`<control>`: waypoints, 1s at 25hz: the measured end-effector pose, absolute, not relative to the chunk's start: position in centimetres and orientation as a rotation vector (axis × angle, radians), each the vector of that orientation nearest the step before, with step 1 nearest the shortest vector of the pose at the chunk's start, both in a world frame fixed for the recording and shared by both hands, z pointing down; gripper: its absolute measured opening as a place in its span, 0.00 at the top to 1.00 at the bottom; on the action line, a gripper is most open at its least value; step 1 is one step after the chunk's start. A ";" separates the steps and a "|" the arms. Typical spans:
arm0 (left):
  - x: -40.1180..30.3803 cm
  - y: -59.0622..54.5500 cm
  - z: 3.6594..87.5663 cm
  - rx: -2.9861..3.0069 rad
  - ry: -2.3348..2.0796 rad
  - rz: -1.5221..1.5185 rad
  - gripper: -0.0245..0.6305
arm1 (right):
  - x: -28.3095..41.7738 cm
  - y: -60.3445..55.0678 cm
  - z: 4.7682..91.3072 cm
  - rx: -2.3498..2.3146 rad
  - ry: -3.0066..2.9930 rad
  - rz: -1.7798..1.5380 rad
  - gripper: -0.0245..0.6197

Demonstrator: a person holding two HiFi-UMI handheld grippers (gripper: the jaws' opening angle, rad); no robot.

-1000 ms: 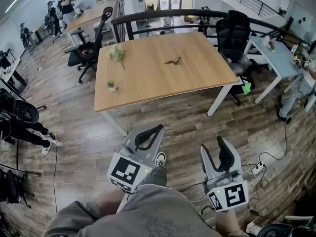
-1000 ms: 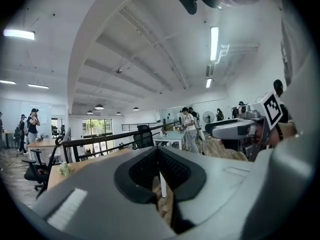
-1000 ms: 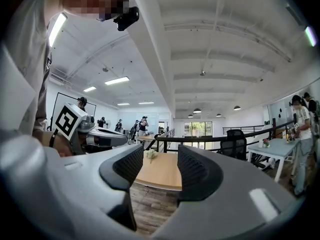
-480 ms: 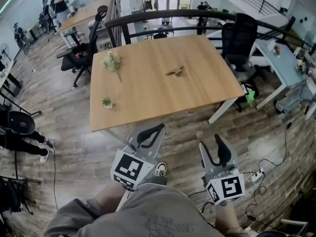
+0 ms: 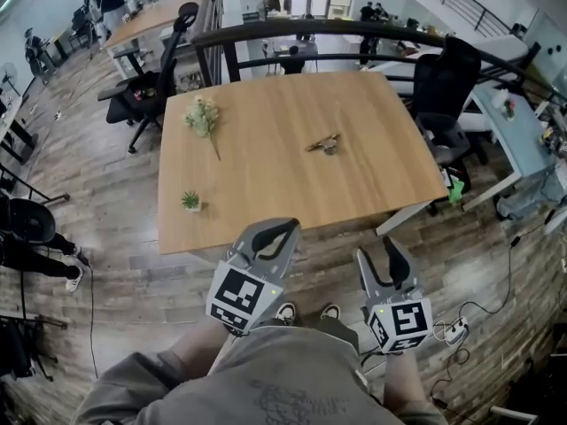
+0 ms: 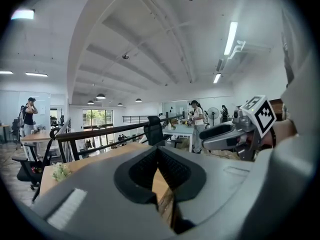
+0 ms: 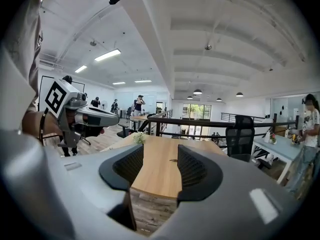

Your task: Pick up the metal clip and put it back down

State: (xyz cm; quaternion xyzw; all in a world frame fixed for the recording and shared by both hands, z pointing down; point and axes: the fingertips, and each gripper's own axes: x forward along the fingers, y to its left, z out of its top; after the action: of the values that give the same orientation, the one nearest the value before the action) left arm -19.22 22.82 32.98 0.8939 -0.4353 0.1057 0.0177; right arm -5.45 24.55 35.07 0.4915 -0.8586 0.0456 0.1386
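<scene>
Nearest, at the bottom of the head view: a person's grey top [image 5: 266, 388], and just ahead of it two grippers held low over the plank floor [image 5: 115, 237], short of the table's near edge.

On the left, the left gripper [image 5: 282, 230], fingers pressed together at the tips into a closed loop with nothing inside. Same reading from the left gripper view: pads meeting at the top, only a thin wedge of wood showing below them.

On the right, the right gripper [image 5: 378, 251], fingers spread and empty. From the right gripper view, bare tabletop framed in the gap.

Shown only by the gripper views: each gripper side-on from the other's camera, marker cube and all, and the white ceiling with its strip lights.

Further out, the wooden table [image 5: 283, 184]. Near its front left corner, a small potted plant [image 5: 190, 201]; further back on the left, a loose flower sprig [image 5: 203, 116].

Right of the table's middle, the metal clip [image 5: 324, 142], lying on the wood, well apart from both grippers and both plants. Also caught as a small dark speck in the right gripper view, in line with the open gap; not made out in the left gripper view.

Beyond the table: a black railing [image 5: 310, 29], a black office chair [image 5: 447, 87] and a pale blue desk [image 5: 518, 122].
</scene>
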 end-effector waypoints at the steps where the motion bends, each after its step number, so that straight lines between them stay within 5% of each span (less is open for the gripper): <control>1: -19.3 22.0 33.3 2.771 -1.353 0.336 0.96 | -5.4 23.7 35.5 1.415 -2.475 0.136 0.65; 25: -12.4 0.5 36.7 2.484 -1.652 0.440 0.96 | 0.3 -1.1 41.0 0.945 -2.527 0.121 0.65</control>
State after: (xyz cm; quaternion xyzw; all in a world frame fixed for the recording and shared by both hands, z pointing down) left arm -12.41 0.50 36.68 0.8221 -0.5468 0.1456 0.0632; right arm 0.30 -1.13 41.01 0.3415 -0.9130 0.0436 0.2187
